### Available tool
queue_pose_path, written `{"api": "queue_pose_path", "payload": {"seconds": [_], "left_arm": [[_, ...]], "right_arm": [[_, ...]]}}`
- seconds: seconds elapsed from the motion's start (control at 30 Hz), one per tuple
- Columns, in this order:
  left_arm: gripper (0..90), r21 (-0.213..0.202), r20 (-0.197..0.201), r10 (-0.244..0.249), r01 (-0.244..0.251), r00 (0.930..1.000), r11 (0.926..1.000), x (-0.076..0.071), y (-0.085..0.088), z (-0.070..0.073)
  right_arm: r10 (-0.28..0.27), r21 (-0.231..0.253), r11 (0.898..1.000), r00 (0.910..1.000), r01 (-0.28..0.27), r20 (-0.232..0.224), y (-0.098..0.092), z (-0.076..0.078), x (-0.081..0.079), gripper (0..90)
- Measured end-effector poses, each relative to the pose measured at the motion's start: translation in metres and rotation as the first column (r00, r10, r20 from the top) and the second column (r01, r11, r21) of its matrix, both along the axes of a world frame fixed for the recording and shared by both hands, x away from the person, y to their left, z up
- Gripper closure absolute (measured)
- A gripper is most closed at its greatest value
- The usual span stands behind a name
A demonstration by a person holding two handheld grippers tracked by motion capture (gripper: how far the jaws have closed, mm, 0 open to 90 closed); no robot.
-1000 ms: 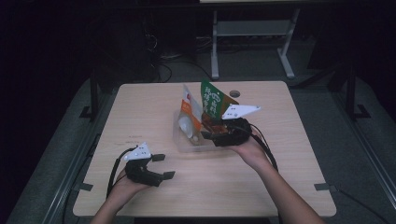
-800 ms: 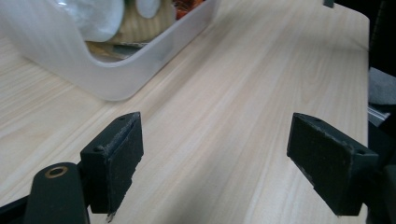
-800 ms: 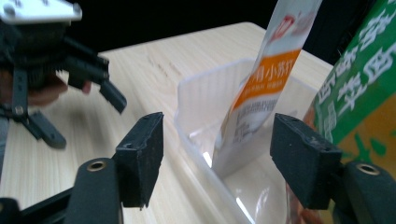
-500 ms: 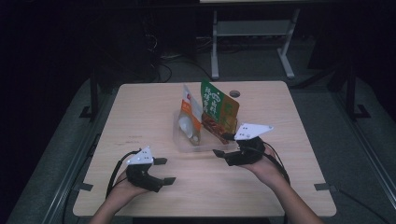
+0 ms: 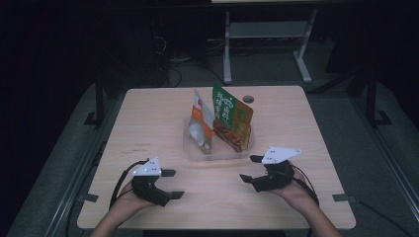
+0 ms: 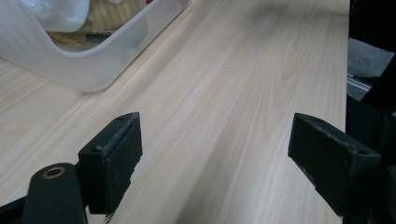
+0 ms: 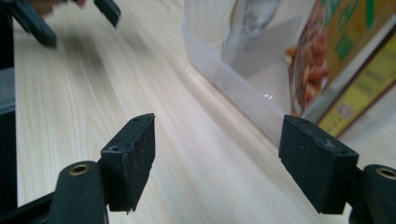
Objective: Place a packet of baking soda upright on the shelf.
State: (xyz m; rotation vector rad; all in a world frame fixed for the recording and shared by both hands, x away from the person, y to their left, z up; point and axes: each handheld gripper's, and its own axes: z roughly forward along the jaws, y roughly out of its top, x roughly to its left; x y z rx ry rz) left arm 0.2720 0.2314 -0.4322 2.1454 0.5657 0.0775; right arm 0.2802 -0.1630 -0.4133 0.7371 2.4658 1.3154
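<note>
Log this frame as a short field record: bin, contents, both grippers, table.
bin: clear plastic tray, mid-table
contents: white and orange pouch and green and orange snack bag, both standing upright in the tray
left gripper: open, nothing between jaws, low over the table near its front left
right gripper: open, jaws just been opening, nothing between them, in front of the tray, apart from it
table: light wooden tabletop

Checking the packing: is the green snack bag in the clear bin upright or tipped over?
Upright, leaning slightly: the green snack bag stands on its bottom edge inside the clear bin.
</note>
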Motion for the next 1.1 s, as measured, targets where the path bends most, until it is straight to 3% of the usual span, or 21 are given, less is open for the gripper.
{"api": "queue_pose_path", "payload": {"seconds": [0.23,0.57,1.1], "left_arm": [[17.1,0.030,-0.017,0.018,-0.018,0.9997,0.9994,-0.008,0.008,-0.008],[16.2,0.118,-0.001,0.014,-0.013,0.9999,0.9929,-0.024,0.016,-0.018],[13.3,0.138,0.008,0.019,-0.020,0.9998,0.9903,-0.016,0.015,-0.023]], "right_arm": [[-0.011,-0.038,0.999,0.9996,0.010,-0.026,-0.014,-0.014,-0.009,24.9],[-0.034,-0.087,0.996,0.9988,0.030,-0.036,-0.036,-0.034,-0.019,21.0],[-0.030,-0.100,0.995,0.9986,0.025,-0.043,-0.034,-0.039,-0.012,17.1]]}}
